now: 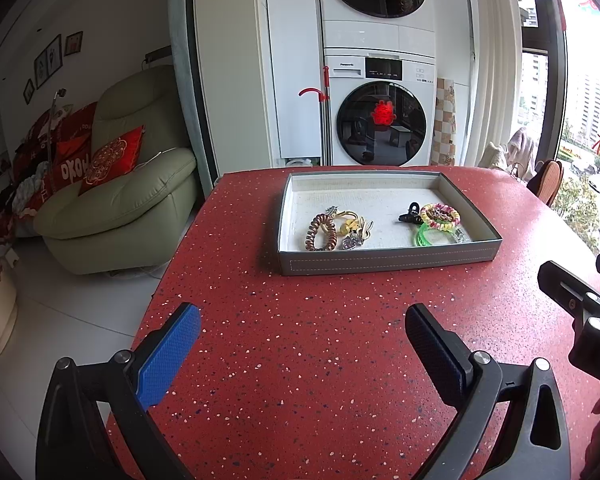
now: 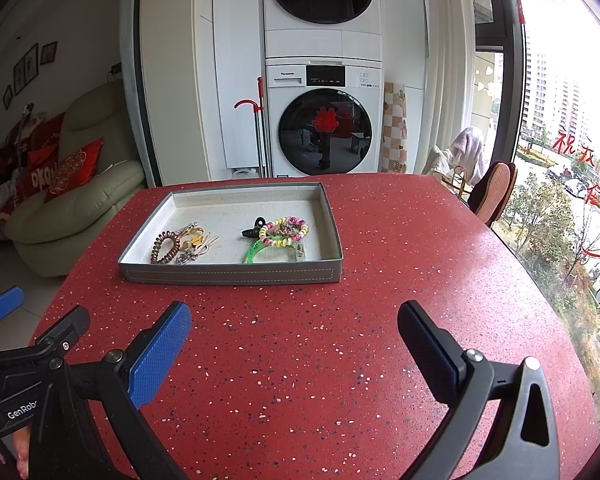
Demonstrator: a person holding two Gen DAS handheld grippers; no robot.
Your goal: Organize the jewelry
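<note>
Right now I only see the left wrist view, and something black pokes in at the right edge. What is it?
Observer: That is the right tool. The right wrist view shows its two fingers wide apart, holding nothing.
Operator: Is anything lying on the table to the right of the tray?
Observer: No. In the right wrist view the table right of the tray is bare all the way to its edge by the window.

A tray [image 2: 232, 274] is being borne by the table [image 2: 380, 280]; inside it, a coiled bracelet [image 2: 165, 249] is lying left and a beaded bracelet [image 2: 283, 232] right.
</note>
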